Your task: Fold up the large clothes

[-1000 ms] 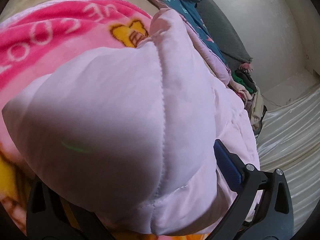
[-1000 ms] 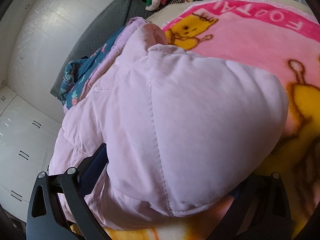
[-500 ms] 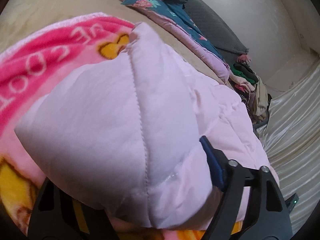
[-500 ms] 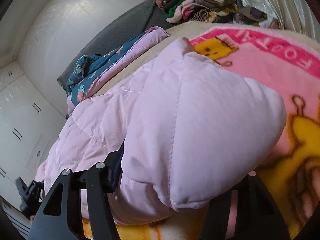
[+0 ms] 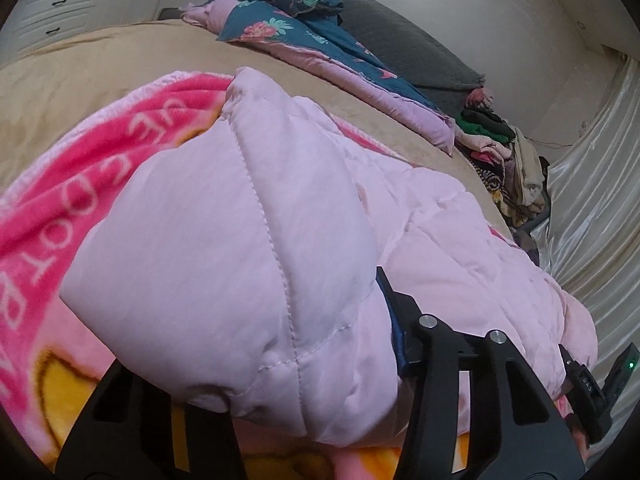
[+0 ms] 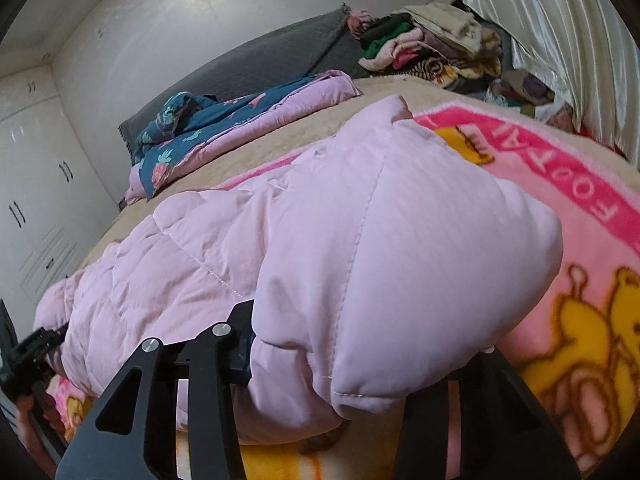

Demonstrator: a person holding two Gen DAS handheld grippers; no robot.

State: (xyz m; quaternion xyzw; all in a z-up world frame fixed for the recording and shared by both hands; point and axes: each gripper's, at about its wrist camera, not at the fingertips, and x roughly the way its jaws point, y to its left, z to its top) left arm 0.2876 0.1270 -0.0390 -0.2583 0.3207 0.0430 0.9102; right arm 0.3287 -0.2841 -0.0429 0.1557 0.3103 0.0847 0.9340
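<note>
A pale pink quilted puffer jacket (image 5: 248, 240) lies on a pink cartoon blanket (image 5: 80, 184) spread on the bed. My left gripper (image 5: 304, 364) is shut on one puffy end of the jacket; its right finger (image 5: 404, 328) presses the fabric and its left finger is mostly hidden under it. My right gripper (image 6: 360, 364) is shut on the other end of the jacket (image 6: 360, 248). The jacket's body stretches between the two grippers. The other gripper shows at the edge of each view (image 5: 592, 392) (image 6: 28, 356).
A folded blue floral quilt with a pink lining (image 5: 312, 40) lies at the far side of the beige bed (image 5: 100, 64). A pile of mixed clothes (image 6: 432, 48) sits by the shiny curtain (image 6: 560, 40). A grey headboard cushion (image 6: 260, 56) and white wardrobe doors (image 6: 32, 184) stand behind.
Both grippers have drawn back and tilted up with the jacket ends still held, so more of the bed, quilt and walls shows and the jacket looks smaller.
</note>
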